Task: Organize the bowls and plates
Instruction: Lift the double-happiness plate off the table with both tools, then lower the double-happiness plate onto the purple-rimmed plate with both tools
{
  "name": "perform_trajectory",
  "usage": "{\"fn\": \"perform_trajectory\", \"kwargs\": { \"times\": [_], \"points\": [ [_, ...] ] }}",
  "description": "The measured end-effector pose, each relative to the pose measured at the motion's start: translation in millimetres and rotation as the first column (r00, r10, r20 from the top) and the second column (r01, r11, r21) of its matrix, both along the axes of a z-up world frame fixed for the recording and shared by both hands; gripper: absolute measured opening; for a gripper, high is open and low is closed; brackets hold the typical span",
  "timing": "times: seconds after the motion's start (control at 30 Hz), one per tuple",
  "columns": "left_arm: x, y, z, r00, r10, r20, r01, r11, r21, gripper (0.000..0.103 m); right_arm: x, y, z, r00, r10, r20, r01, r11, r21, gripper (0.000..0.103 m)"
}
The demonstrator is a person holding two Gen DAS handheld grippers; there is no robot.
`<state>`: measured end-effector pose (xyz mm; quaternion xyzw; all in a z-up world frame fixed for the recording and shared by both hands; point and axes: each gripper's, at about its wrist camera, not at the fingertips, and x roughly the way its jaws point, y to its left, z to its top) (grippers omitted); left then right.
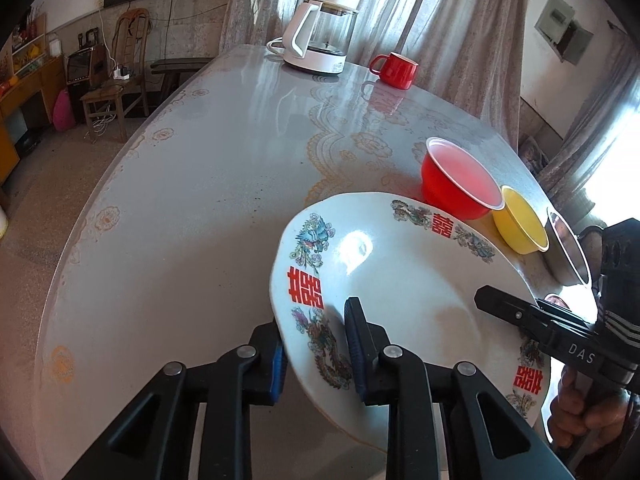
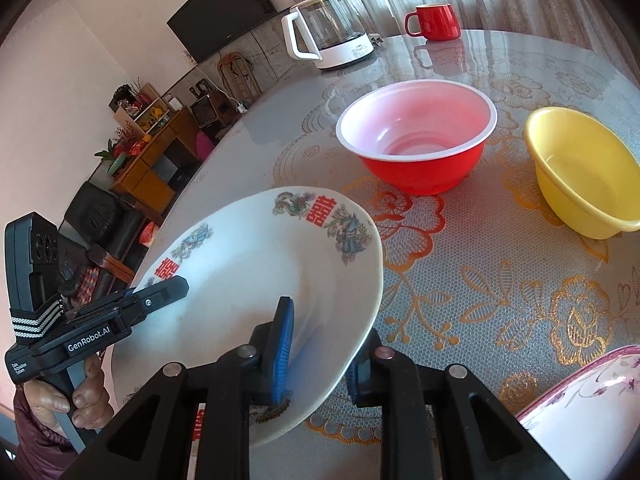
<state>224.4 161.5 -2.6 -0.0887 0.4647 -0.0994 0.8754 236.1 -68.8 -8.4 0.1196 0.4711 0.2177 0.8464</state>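
White plate (image 1: 404,280) — rim in both claws, tilted

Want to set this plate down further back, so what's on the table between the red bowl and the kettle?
Nothing: bare patterned tablecloth runs from the red bowl to the kettle in the right wrist view; the red mug sits off to the side.

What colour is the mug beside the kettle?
Red, clearest in the right wrist view.
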Motion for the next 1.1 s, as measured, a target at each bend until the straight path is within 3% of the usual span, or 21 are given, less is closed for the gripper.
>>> {"fn": "perform_trajectory", "kwargs": {
  "times": [0.13, 0.5, 0.63, 1.1],
  "points": [
    [-8, -8, 0, 1.0, -0.01, -0.007, 0.01, 1.0, -0.01, 0.026, -6, -4, 3, 1.0, -0.015, 0.02, 0.016, 0.999, -0.045, 0.022],
    [-31, -25, 29, 0.996, -0.056, 0.065, 0.057, 0.998, -0.021, 0.027, -35, -25, 23, 0.995, -0.061, 0.078, 0.061, 0.998, 0.0, 0.023],
    [-46, -41, 37, 0.991, -0.099, 0.088, 0.099, 0.995, 0.007, 0.027, -52, -36, 31, 0.992, -0.083, 0.09, 0.082, 0.997, 0.013, 0.023],
    [-95, -108, 56, 0.964, -0.217, 0.152, 0.225, 0.973, -0.041, 0.028, -116, -102, 53, 0.97, -0.183, 0.161, 0.186, 0.983, -0.003, 0.023]
  ]
}}
